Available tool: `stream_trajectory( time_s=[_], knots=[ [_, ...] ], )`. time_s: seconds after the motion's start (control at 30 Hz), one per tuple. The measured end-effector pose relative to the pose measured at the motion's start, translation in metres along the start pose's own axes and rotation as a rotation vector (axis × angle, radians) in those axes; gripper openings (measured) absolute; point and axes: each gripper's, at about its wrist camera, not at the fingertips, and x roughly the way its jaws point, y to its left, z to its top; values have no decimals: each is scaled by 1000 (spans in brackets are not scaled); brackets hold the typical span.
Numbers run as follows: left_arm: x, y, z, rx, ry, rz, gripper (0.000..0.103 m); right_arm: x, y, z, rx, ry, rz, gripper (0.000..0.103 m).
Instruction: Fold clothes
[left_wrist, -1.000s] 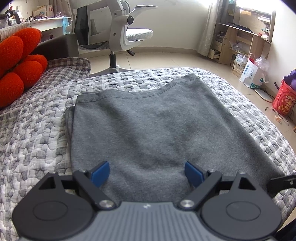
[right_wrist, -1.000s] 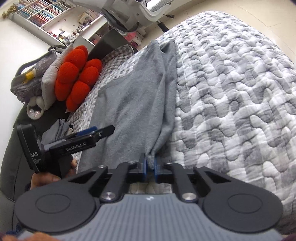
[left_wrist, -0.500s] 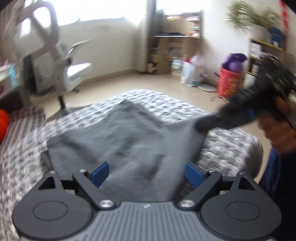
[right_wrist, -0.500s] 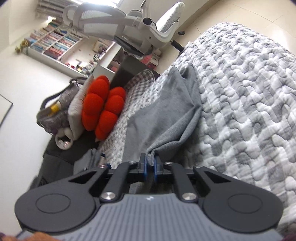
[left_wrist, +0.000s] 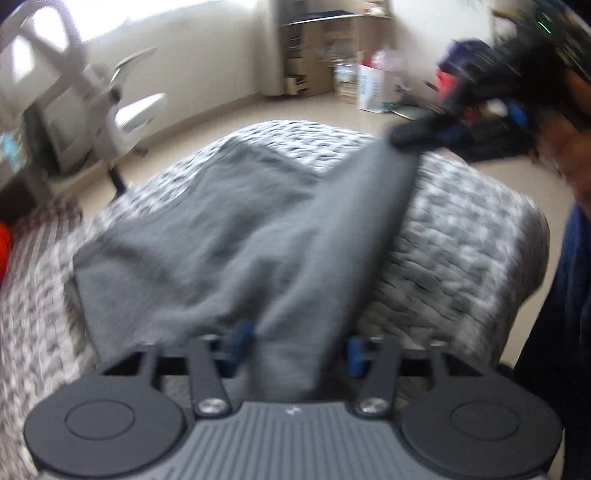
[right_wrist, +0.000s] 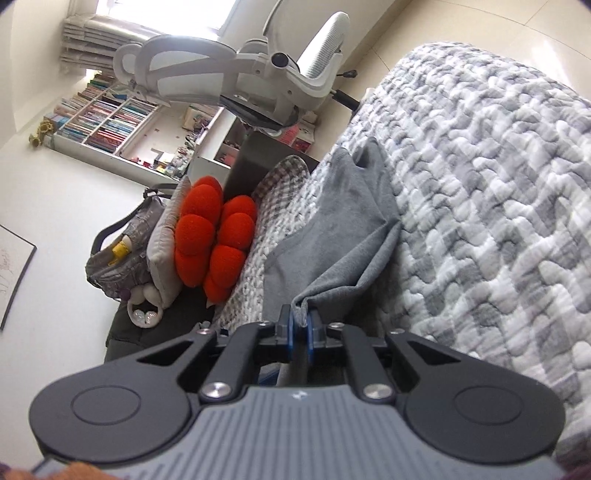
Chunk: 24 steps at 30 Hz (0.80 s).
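Note:
A grey garment (left_wrist: 229, 236) lies on a grey-and-white quilted bed (left_wrist: 461, 229). The left wrist view is blurred. In it my left gripper (left_wrist: 298, 341) has a raised fold of the garment between its blue pads, and its jaws are closing. At the upper right of that view my right gripper (left_wrist: 402, 136) holds the garment's far corner lifted off the bed. In the right wrist view the right gripper (right_wrist: 300, 325) is shut on that edge of the garment (right_wrist: 332, 236), which drapes away over the quilt (right_wrist: 498, 184).
A white office chair (right_wrist: 258, 74) stands on the floor beyond the bed. A red flower cushion (right_wrist: 214, 236) and a grey bag (right_wrist: 118, 254) sit at the head end. A person's hand (left_wrist: 569, 147) holds the right gripper. Wooden shelves (left_wrist: 321, 48) line the far wall.
The left gripper swung right, and its jaws narrowed from wide open around a fold of the garment. The right gripper lifted its held corner and rolled; the garment's right side rose off the bed.

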Motion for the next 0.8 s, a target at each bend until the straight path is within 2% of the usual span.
stream_trajectory(
  time_s=[0.1, 0.27, 0.33, 0.43, 0.47, 0.5, 0.53, 0.57, 0.63, 0.7, 0.8],
  knots=[
    [-4, 7, 0, -30, -5, -33, 29, -5, -1, -1, -17, 12, -10, 10],
    [-3, 3, 0, -1, 2, -20, 19, -16, -6, 0, -12, -3, -9, 10],
    [-4, 2, 0, 3, 2, -27, 16, -20, -2, -1, -56, -31, -46, 10],
    [-3, 3, 1, 6, 6, -33, 14, -29, 24, -9, -279, -134, -137, 17],
    [-3, 3, 2, 5, 7, -33, 14, -31, 38, -15, -392, -162, -152, 19],
    [-2, 4, 2, 4, 9, -33, 14, -32, 51, -23, -504, -169, -151, 35],
    [-2, 5, 3, 1, 12, -36, 14, -29, 62, -33, -612, -151, -131, 56],
    [-2, 6, 3, -2, 14, -40, 14, -25, 72, -44, -719, -128, -112, 61],
    [-1, 8, 3, -7, 15, -41, 14, -7, 87, -71, -938, -48, -116, 63],
    [-2, 10, 3, -17, 13, -44, 14, 18, 94, -102, -1169, 53, -182, 64],
    [-3, 14, 4, -32, 6, -52, 14, 50, 80, -148, -1563, 184, -319, 64]
  ],
)
